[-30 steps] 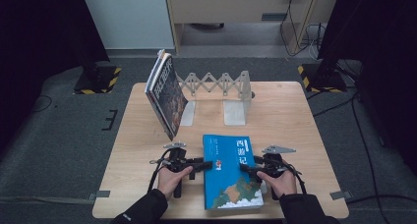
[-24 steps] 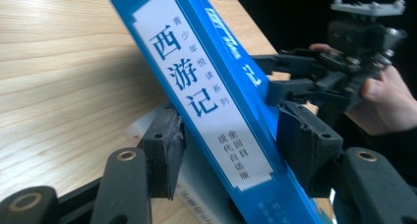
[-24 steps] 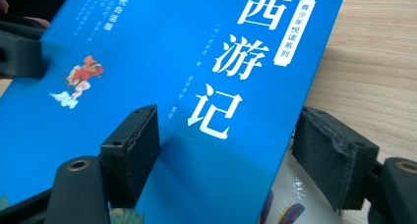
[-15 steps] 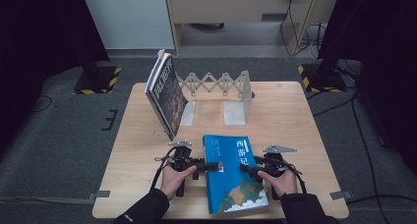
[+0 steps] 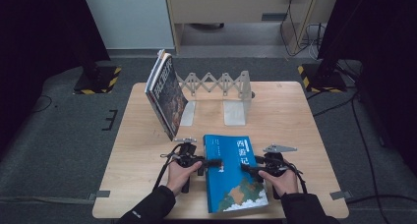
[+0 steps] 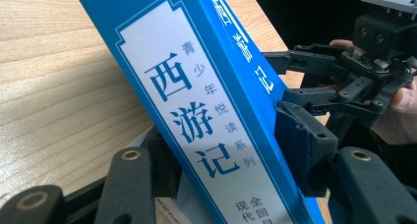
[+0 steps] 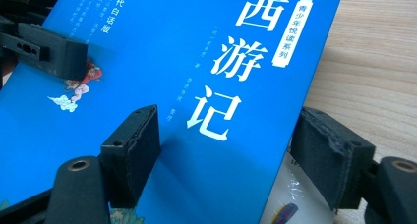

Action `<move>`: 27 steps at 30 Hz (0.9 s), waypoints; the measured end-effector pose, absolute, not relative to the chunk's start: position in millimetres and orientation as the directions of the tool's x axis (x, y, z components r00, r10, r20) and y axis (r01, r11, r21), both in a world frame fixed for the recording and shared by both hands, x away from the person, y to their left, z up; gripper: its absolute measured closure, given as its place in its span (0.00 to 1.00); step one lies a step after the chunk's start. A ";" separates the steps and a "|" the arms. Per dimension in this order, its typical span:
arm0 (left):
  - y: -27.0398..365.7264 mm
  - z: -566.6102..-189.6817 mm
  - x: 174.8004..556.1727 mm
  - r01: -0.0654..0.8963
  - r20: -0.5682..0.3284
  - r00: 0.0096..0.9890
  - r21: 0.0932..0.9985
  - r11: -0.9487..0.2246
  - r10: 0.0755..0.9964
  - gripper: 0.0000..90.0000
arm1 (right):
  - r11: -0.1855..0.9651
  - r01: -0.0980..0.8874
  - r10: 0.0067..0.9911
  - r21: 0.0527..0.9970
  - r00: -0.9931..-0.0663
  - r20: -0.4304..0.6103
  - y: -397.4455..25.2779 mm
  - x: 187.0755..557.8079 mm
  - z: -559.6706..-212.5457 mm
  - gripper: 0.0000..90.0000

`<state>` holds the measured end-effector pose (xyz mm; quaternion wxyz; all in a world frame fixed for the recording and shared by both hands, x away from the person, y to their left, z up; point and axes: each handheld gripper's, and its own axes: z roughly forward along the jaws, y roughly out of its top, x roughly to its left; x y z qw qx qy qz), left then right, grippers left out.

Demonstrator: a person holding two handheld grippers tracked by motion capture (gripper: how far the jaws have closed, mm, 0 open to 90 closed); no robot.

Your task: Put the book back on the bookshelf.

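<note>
A blue book [image 5: 236,184] with white Chinese characters lies tilted at the table's front, its near end past the front edge. My left gripper [image 5: 216,162] is shut on its left edge; in the left gripper view the book's spine [image 6: 196,101] runs between the two jaws of my left gripper [image 6: 216,165]. My right gripper [image 5: 246,168] is shut on the right edge, with one jaw on the cover [image 7: 172,62] and the other beyond the edge of it [image 7: 231,150]. A glossy white surface [image 7: 287,207] shows under the book.
Several books [image 5: 167,96] lean to the left against an expanding metal book rack [image 5: 216,84] at the back of the wooden table [image 5: 305,126]. Its right bookend [image 5: 235,111] stands with nothing against it. Dark stands and cables flank the table on the floor.
My left gripper has slid right onto the blue book's left edge. The book and my right gripper have barely moved.
</note>
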<state>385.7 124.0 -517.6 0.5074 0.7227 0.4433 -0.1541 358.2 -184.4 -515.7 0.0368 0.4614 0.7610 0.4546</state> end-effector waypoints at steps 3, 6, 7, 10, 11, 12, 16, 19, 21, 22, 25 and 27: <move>123.9 -517.6 385.4 0.796 -0.670 0.560 0.598 -0.094 0.487 0.52 | 0.150 0.674 0.731 0.724 -0.569 0.377 -186.1 358.1 -516.6 0.31; 124.6 -517.8 386.0 0.802 -0.678 0.554 0.590 -0.090 0.483 0.53 | 0.144 0.679 0.731 0.720 -0.563 0.385 -187.1 357.9 -517.6 0.31; 124.7 -517.1 386.0 0.807 -0.684 0.547 0.584 -0.087 0.483 0.53 | 0.140 0.682 0.728 0.718 -0.562 0.392 -186.9 357.7 -517.6 0.31; 123.9 -512.2 385.6 0.806 -0.679 0.549 0.584 -0.094 0.488 0.54 | 0.143 0.681 0.726 0.718 -0.565 0.391 -186.3 358.2 -517.3 0.31; 123.7 -510.1 385.9 0.802 -0.672 0.555 0.589 -0.099 0.492 0.54 | 0.145 0.682 0.726 0.717 -0.566 0.391 -186.2 358.5 -516.7 0.31; 123.1 -507.5 386.4 0.800 -0.667 0.557 0.592 -0.101 0.495 0.54 | 0.145 0.681 0.725 0.717 -0.566 0.391 -186.0 358.8 -516.3 0.32; 125.8 -501.5 390.7 0.789 -0.652 0.565 0.606 -0.100 0.506 0.55 | 0.141 0.669 0.722 0.730 -0.574 0.387 -184.9 362.9 -513.7 0.34; 127.8 -504.4 391.4 0.800 -0.661 0.548 0.594 -0.089 0.513 0.55 | 0.139 0.664 0.718 0.735 -0.579 0.387 -183.1 365.7 -515.1 0.34; 128.6 -507.7 391.7 0.807 -0.666 0.536 0.584 -0.084 0.519 0.55 | 0.142 0.669 0.725 0.730 -0.572 0.383 -182.5 365.0 -516.2 0.34; 129.2 -508.8 391.7 0.809 -0.669 0.533 0.583 -0.079 0.518 0.55 | 0.146 0.667 0.727 0.731 -0.573 0.378 -182.1 363.8 -515.9 0.34; 129.6 -510.2 391.4 0.809 -0.671 0.531 0.583 -0.073 0.518 0.55 | 0.141 0.677 0.726 0.723 -0.567 0.389 -184.1 361.7 -517.2 0.32; 129.7 -510.7 391.5 0.812 -0.675 0.527 0.580 -0.070 0.516 0.55 | 0.125 0.690 0.723 0.713 -0.556 0.411 -185.1 361.9 -519.3 0.33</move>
